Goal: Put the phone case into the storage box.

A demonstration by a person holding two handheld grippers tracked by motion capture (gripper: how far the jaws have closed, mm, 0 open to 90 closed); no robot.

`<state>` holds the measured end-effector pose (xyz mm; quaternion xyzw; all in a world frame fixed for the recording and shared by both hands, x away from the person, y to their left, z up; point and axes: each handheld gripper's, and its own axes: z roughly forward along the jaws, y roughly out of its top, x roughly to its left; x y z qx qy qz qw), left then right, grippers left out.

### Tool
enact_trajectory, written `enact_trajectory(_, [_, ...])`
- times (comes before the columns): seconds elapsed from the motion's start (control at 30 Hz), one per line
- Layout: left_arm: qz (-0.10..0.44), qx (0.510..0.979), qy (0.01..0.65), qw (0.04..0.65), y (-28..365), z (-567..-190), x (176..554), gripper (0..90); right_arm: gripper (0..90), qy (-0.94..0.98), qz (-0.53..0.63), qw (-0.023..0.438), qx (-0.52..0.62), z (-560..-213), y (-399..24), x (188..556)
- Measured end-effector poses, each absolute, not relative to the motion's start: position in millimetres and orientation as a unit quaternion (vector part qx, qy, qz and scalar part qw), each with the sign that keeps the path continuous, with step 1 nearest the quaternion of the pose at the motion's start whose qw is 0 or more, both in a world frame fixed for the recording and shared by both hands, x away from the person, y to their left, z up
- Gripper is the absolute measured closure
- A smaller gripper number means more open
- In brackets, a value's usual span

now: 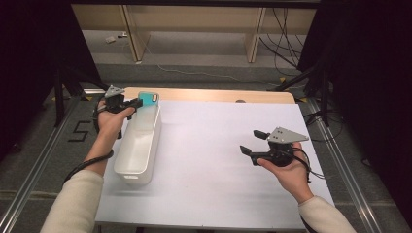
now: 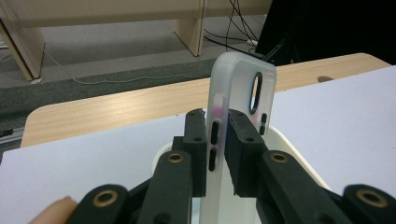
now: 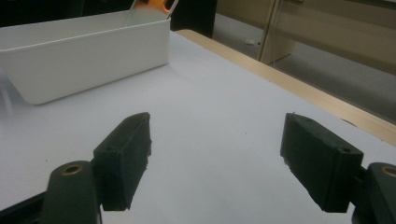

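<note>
Slippage is the chief risk: the left claw point(image 1: 127, 105) is clamped edge-on across a translucent phone case point(image 2: 233, 121), held upright over the far end of the white bin point(image 1: 127, 167) on the bench point(image 1: 218, 194). Its thin, flexible rim (smooth plastic, probably) could twist free or land against the bin wall rather than inside. The right claw point(image 1: 253, 142) hangs apart, empty, well away.

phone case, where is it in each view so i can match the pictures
High view: phone case upper left, teal, in the left gripper over the far end of the white bin.
Left gripper view: centre, upright, clamped by the edge.
Right gripper view: top edge, an orange-looking bit, probably it.
Shared landmark: the white bin.
</note>
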<state>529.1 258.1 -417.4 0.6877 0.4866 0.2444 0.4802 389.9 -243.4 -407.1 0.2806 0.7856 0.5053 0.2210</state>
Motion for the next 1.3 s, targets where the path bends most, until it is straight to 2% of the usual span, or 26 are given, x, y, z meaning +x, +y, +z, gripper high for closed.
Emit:
enact_trajectory(0.3, [0.254, 0.689, 0.494, 0.466, 256.7, -418.0, 530.0, 76.5, 25.7, 0.786, 0.505, 0.220, 0.280, -407.2, -243.0, 389.8])
enact_trajectory(0.77, [0.302, 0.672, 0.511, 0.443, 255.9, -407.5, 530.1, 49.7, 25.7, 0.786, 0.505, 0.220, 0.280, -407.2, -243.2, 389.8])
enact_trajectory(1.1, [0.298, 0.665, 0.513, 0.454, 257.7, -402.2, 523.7, 43.4, 25.6, 0.782, 0.509, 0.227, 0.280, -408.4, -242.4, 390.7])
enact_trajectory(1.3, [0.291, 0.661, 0.514, 0.463, 258.0, -399.1, 517.3, 35.2, 25.4, 0.781, 0.511, 0.226, 0.281, -408.3, -243.1, 391.1])
